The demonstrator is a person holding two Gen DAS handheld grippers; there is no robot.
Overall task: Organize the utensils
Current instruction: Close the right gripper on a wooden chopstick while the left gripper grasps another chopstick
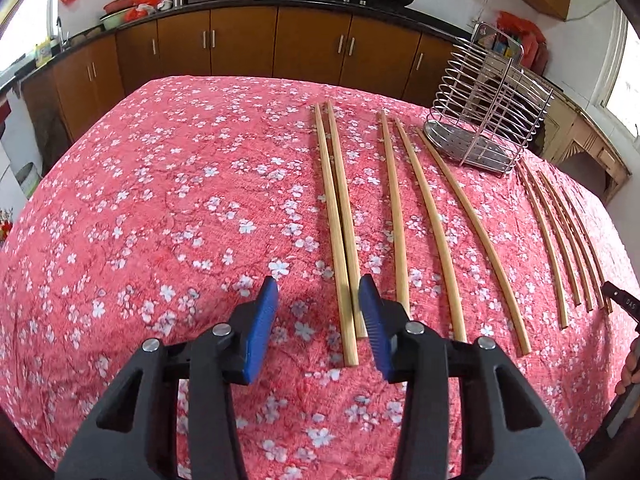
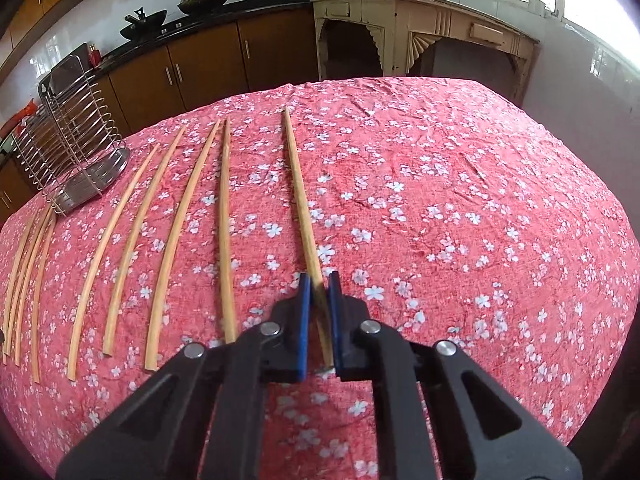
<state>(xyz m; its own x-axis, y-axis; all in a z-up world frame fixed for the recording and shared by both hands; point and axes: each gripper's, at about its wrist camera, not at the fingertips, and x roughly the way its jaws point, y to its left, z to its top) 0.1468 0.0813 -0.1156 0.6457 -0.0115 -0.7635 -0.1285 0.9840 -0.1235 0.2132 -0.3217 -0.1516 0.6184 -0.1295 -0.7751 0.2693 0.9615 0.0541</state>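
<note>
Several wooden chopsticks lie in a row on the red floral tablecloth (image 1: pixel 160 220). My left gripper (image 1: pixel 318 292) is open and empty, its blue pads (image 1: pixel 266 304) straddling the near ends of the leftmost pair of chopsticks (image 1: pixel 340 240). My right gripper (image 2: pixel 319 284) is shut on the rightmost chopstick (image 2: pixel 298 184), near its close end; the stick points away along the cloth. A wire utensil holder (image 1: pixel 488 108) stands at the far right in the left wrist view, and it also shows at the far left in the right wrist view (image 2: pixel 72 136).
More chopsticks (image 2: pixel 120 232) lie between the held one and the holder. Brown kitchen cabinets (image 1: pixel 240 44) and a counter with woks run behind the table. A worn cream side table (image 2: pixel 420 36) stands beyond the table's far edge.
</note>
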